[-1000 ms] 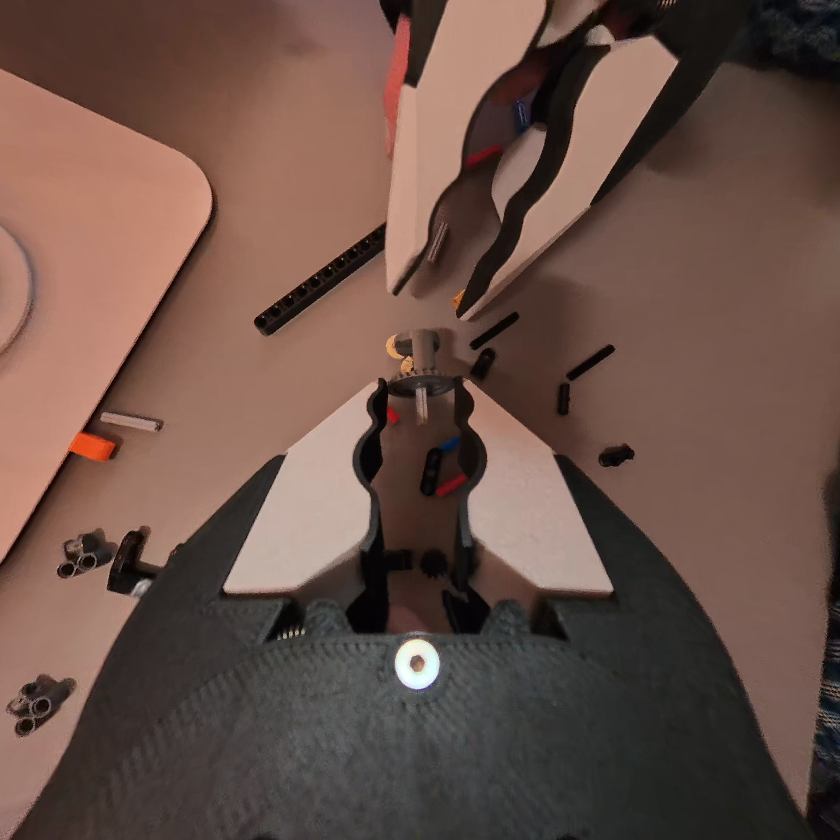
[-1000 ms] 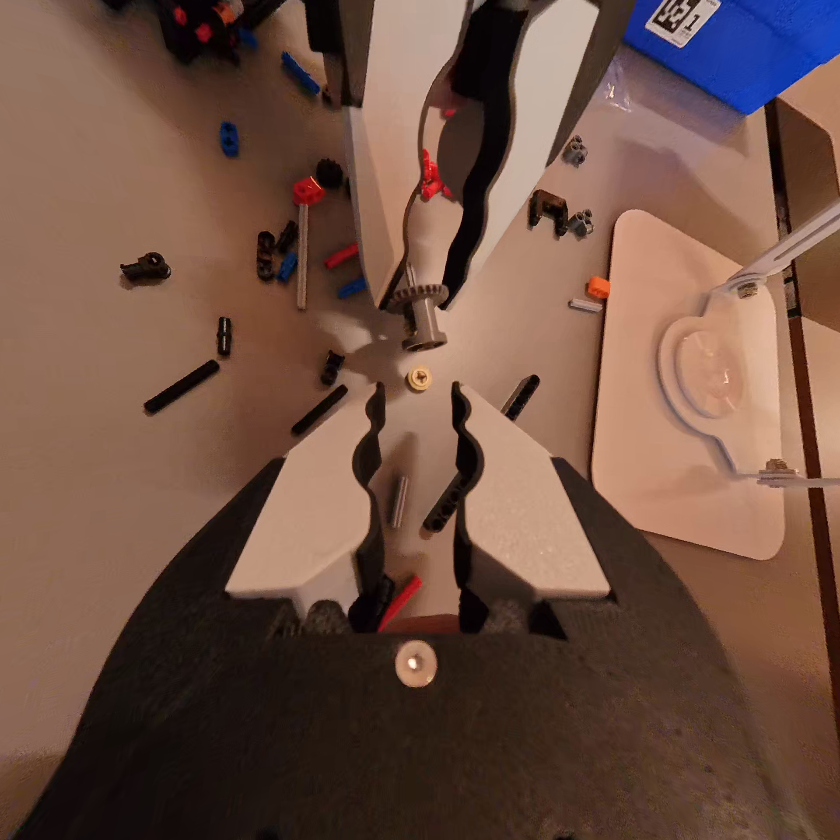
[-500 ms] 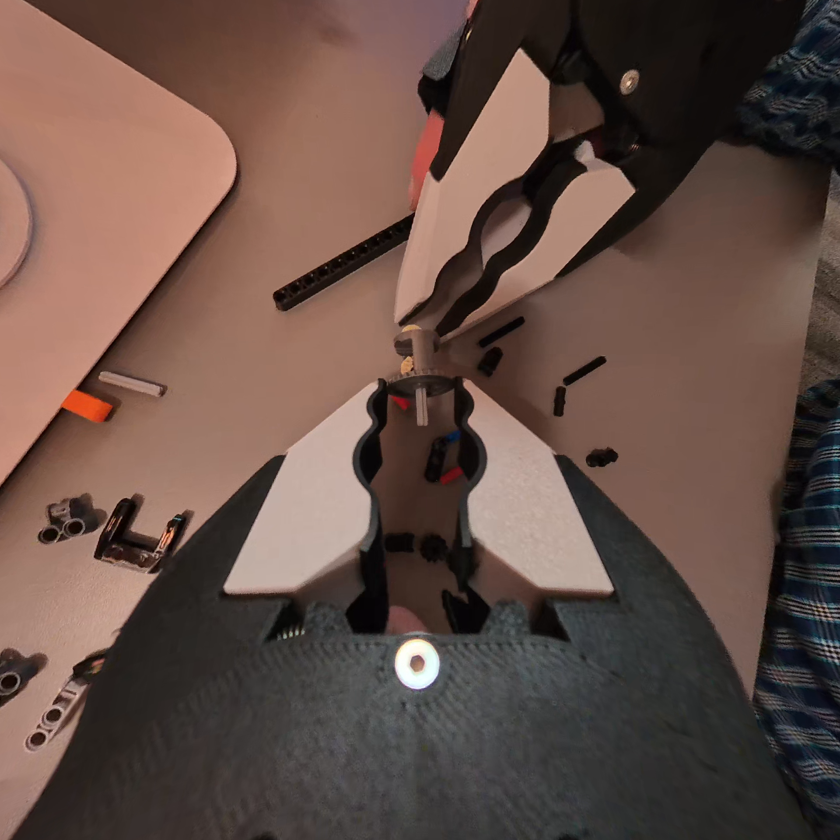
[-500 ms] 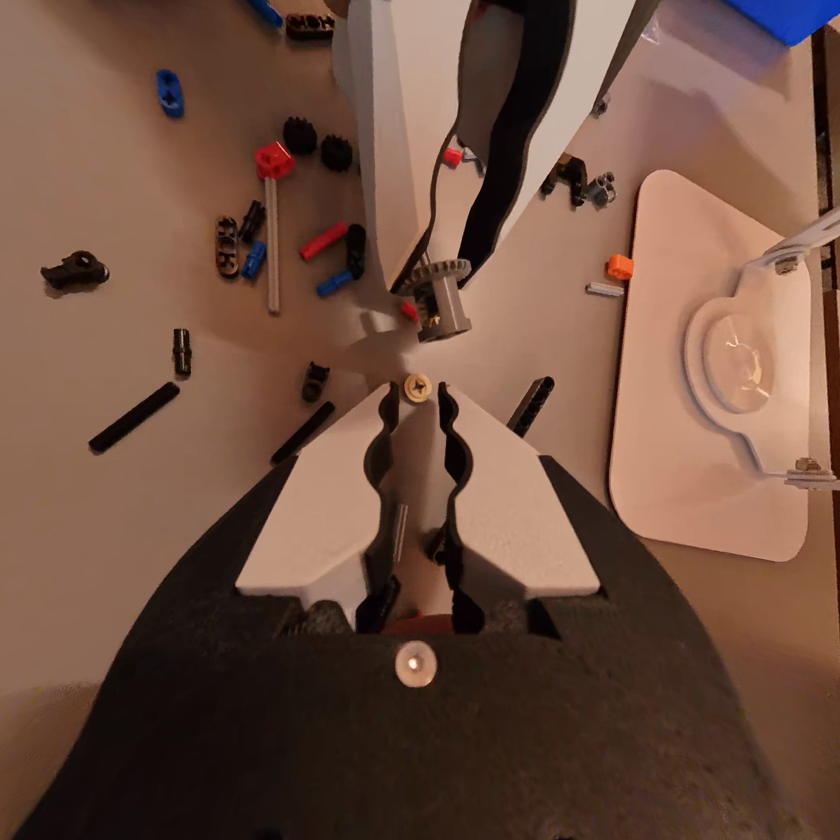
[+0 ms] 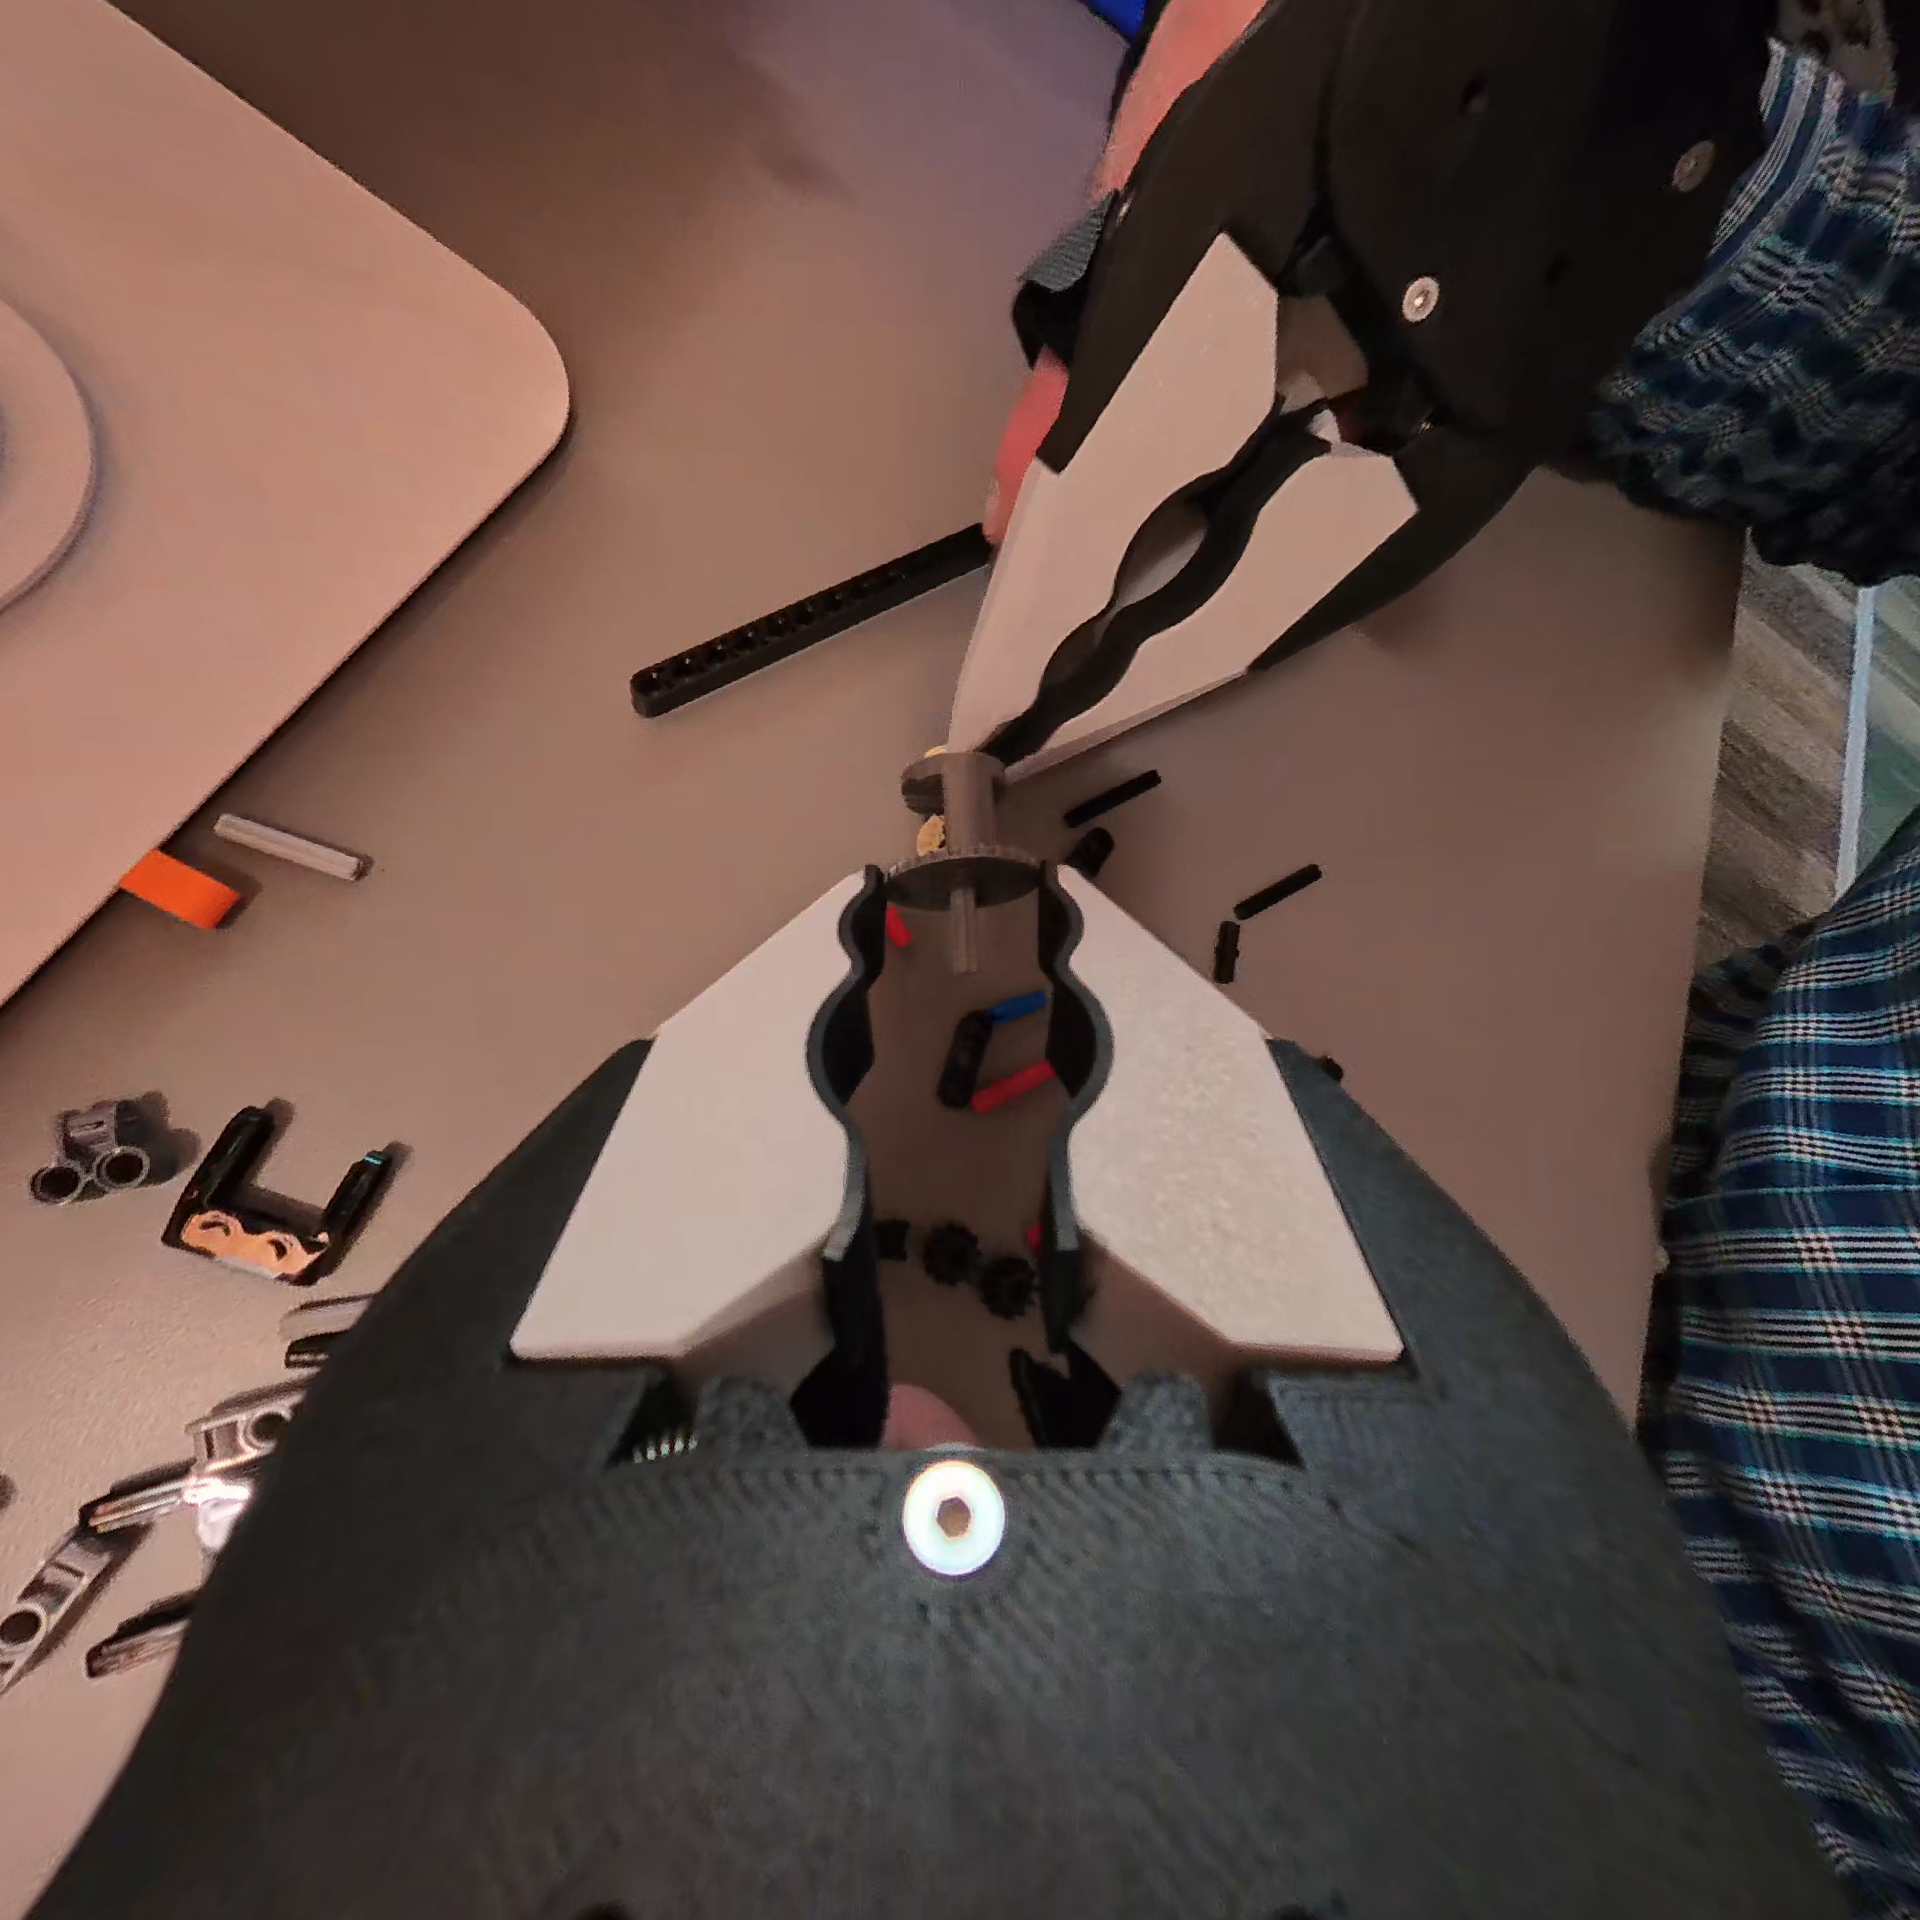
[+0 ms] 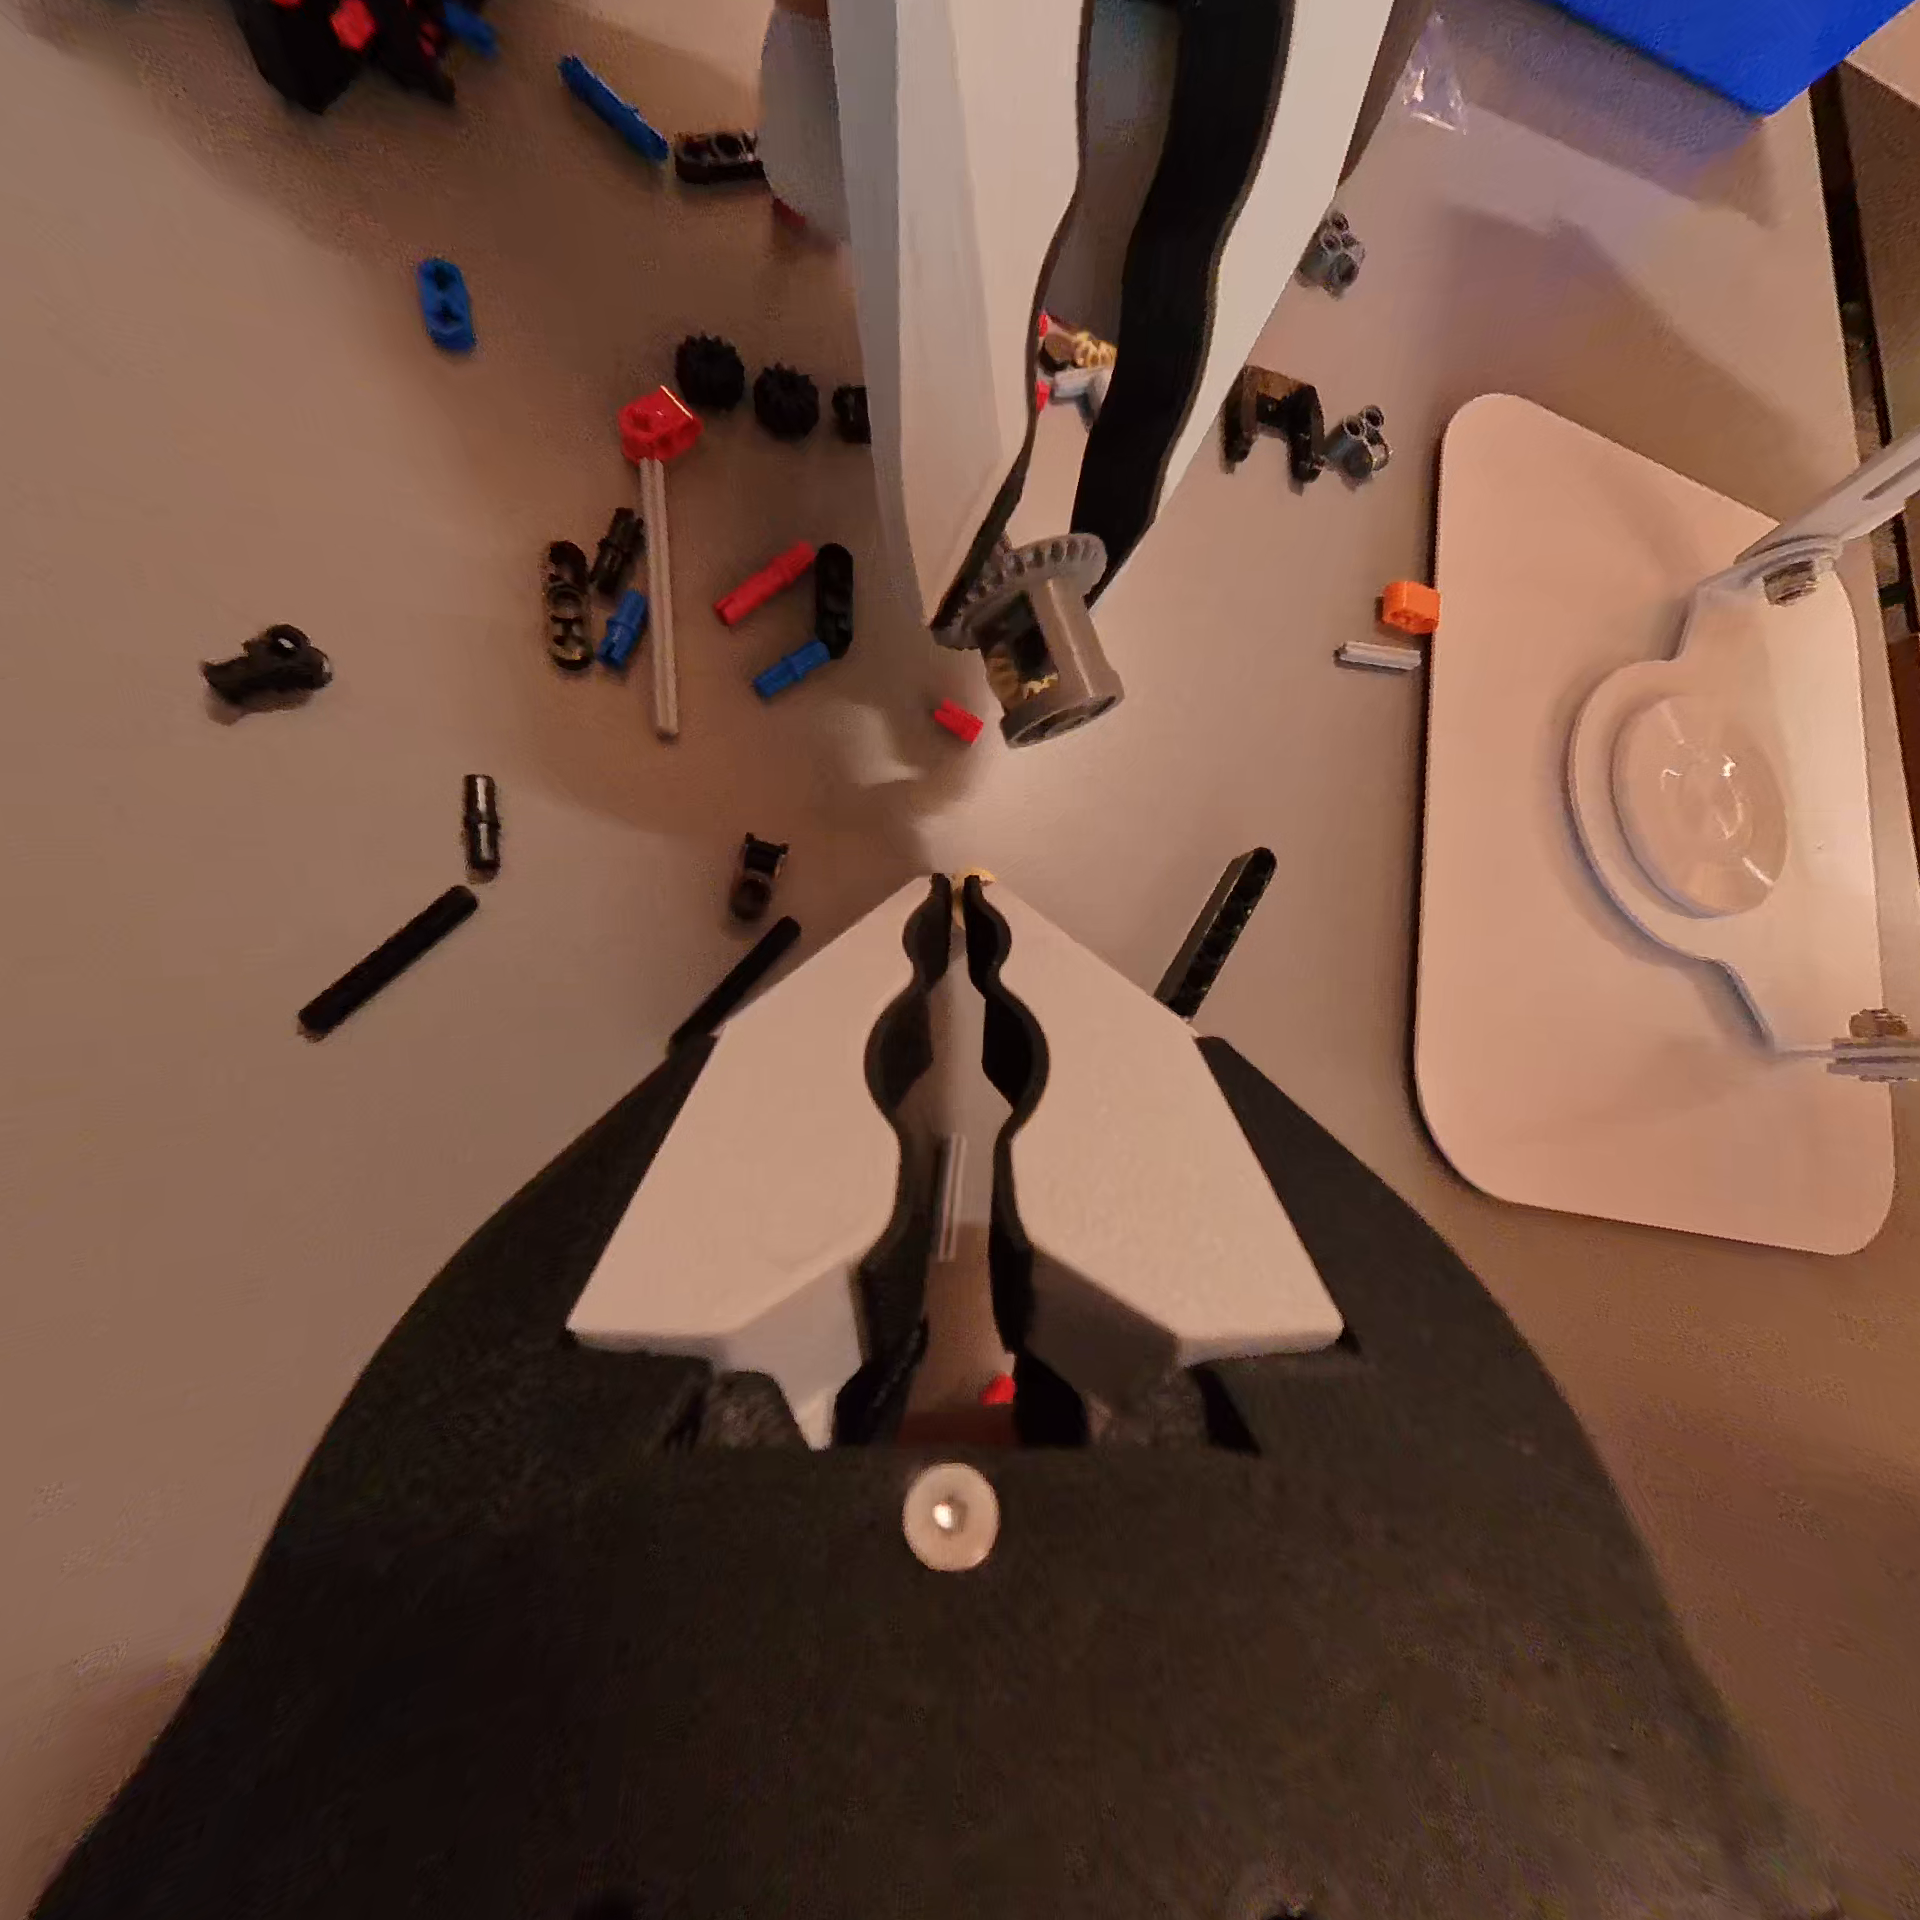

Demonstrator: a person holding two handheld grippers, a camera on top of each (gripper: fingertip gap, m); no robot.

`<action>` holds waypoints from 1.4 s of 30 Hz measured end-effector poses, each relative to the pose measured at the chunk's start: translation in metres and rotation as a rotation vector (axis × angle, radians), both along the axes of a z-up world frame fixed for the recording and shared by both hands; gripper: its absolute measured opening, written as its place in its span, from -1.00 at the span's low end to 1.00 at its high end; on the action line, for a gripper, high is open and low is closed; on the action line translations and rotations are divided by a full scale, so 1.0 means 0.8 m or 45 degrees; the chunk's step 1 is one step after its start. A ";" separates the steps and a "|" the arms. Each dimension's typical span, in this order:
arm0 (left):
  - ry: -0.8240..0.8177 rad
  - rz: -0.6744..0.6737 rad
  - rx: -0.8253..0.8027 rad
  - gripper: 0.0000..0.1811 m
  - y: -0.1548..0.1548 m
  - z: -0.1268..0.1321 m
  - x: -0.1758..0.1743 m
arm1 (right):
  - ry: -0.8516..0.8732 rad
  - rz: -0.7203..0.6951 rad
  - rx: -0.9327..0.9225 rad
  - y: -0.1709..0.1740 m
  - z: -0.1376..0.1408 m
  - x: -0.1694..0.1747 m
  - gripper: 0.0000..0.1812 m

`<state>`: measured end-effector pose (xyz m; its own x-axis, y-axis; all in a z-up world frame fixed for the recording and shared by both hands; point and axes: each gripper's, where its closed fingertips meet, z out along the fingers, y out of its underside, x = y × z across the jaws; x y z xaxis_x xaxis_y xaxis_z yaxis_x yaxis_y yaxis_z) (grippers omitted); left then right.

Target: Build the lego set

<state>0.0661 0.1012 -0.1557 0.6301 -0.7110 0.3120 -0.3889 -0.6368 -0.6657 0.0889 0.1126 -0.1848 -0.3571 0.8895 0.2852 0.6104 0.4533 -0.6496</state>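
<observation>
A: What's on the bench (image 6: 260, 1195)?

B: Loose black, red and blue pieces, all left of the white board (image 6: 1662, 1195) (a clear dome sits on it).

A: And the gear piece (image 6: 1039, 644)?

B: Pinched by the left hand-held gripper (image 5: 961, 878), just left of that board. The right hand-held gripper (image 6: 958, 885) is nearly closed on a small tan piece (image 6: 975, 879).

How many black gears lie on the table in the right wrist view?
2. One gear and a second gear sit right of the red connector. A third black piece beside them, half hidden by the left tongs, may be another.
</observation>
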 end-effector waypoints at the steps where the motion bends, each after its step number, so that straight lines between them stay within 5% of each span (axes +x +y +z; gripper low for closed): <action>1: -0.008 0.005 -0.001 -0.70 -0.001 0.002 0.001 | 0.009 -0.001 -0.013 -0.003 0.003 0.001 -1.00; 8: -0.052 0.046 0.007 -0.70 -0.011 0.019 0.009 | 0.073 -0.017 -0.071 -0.024 0.024 0.031 -1.00; 23: -0.225 0.128 -0.039 -0.70 -0.055 0.029 0.089 | -0.010 -0.097 0.015 -0.092 -0.006 0.122 -0.99; 29: -0.336 0.188 -0.057 -0.70 -0.060 0.031 0.111 | 0.053 -0.183 0.033 -0.101 -0.007 0.133 -0.84; 42: -0.415 0.209 -0.078 -0.70 -0.064 0.032 0.145 | 0.479 -0.486 -0.141 -0.077 0.059 0.119 -0.62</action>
<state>0.1821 0.0504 -0.1303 0.5945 -0.5828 0.5541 -0.0520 -0.7155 -0.6967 0.1837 0.0508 -0.1377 0.1055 0.9679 0.2282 0.4346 0.1615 -0.8860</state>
